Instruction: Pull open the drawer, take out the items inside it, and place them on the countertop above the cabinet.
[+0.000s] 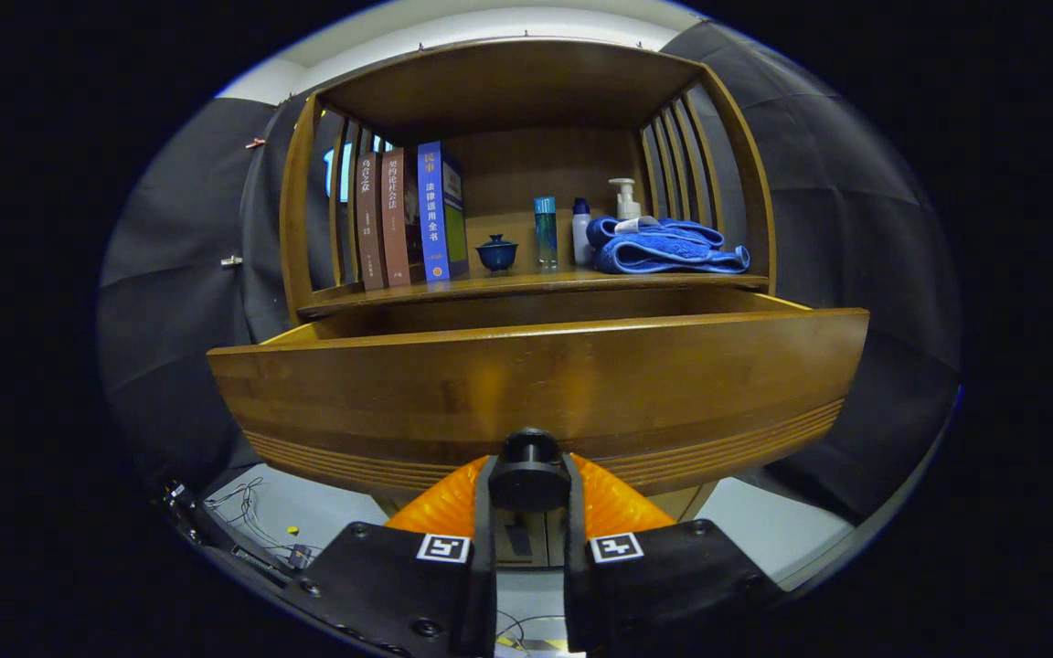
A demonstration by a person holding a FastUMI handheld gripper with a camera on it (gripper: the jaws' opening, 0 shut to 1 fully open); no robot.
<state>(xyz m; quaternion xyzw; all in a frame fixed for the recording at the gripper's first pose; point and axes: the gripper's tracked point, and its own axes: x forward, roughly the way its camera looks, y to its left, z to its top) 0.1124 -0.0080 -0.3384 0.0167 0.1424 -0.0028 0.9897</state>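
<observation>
Table: the wooden top (490, 285) of the cabinet, under a wooden hutch with slatted sides.
Books: three upright books (398, 219) stand at about 9 o'clock on the table, leaning together against the left slats; two are brown, one is blue.
Cup: a small dark blue lidded cup (496, 253) stands just right of the books, near the centre.
Tube: a tall teal bottle (545, 231) stands beside the cup, toward 3 o'clock.
Bottles: a small white bottle with blue cap (582, 233) and a white pump bottle (623, 198) stand behind the towel.
Towel: a folded blue towel (668, 248) lies at 3 o'clock, near the right slats.
</observation>
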